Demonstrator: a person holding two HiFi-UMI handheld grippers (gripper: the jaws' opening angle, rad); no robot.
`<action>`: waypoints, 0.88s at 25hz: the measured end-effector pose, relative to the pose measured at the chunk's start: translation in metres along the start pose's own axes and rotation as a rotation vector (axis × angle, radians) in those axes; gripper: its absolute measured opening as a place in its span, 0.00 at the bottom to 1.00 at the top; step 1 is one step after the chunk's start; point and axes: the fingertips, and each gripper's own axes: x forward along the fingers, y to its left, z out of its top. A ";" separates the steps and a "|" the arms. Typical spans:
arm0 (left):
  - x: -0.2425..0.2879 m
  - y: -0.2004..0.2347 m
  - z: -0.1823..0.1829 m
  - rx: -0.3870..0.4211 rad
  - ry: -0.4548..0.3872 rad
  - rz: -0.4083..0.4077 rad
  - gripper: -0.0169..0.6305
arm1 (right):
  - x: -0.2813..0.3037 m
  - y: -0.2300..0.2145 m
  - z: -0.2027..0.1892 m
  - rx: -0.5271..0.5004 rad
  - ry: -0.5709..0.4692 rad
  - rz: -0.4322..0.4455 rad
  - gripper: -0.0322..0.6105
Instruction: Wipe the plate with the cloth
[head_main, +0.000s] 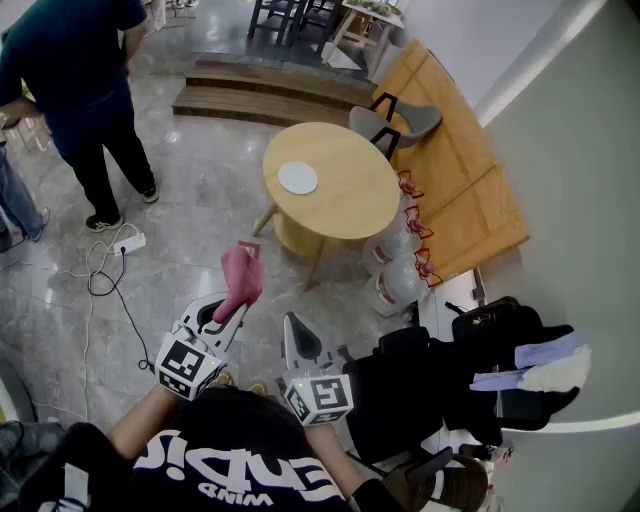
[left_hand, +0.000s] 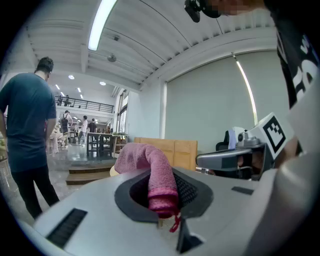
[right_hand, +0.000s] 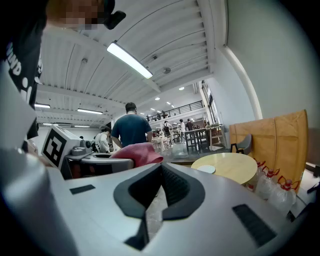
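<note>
Pink cloth (head_main: 241, 275), white plate (head_main: 297, 178), yellow table (head_main: 345, 190)

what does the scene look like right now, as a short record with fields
left gripper: shut on pink cloth, held up
right gripper: jaws together, empty
plate: white, on round wooden table, ahead of both grippers
wiping: not yet begun
bystander: stands left of the table

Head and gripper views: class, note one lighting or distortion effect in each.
Head view: wide-angle bend curves the edge of the wall; round table sharp. Left gripper view: fisheye with black corners, the ceiling strip light blown out. Right gripper view: same dark corners, another strip light glaring.
</note>
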 end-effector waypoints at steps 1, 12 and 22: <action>0.001 0.001 0.003 0.000 0.000 0.003 0.10 | 0.000 -0.001 -0.001 0.003 0.000 -0.003 0.08; 0.007 0.016 0.008 0.017 0.007 -0.028 0.10 | 0.014 -0.004 -0.001 0.020 0.000 -0.027 0.08; 0.013 0.040 0.008 0.042 0.004 -0.073 0.10 | 0.024 -0.018 -0.010 0.037 0.001 -0.108 0.08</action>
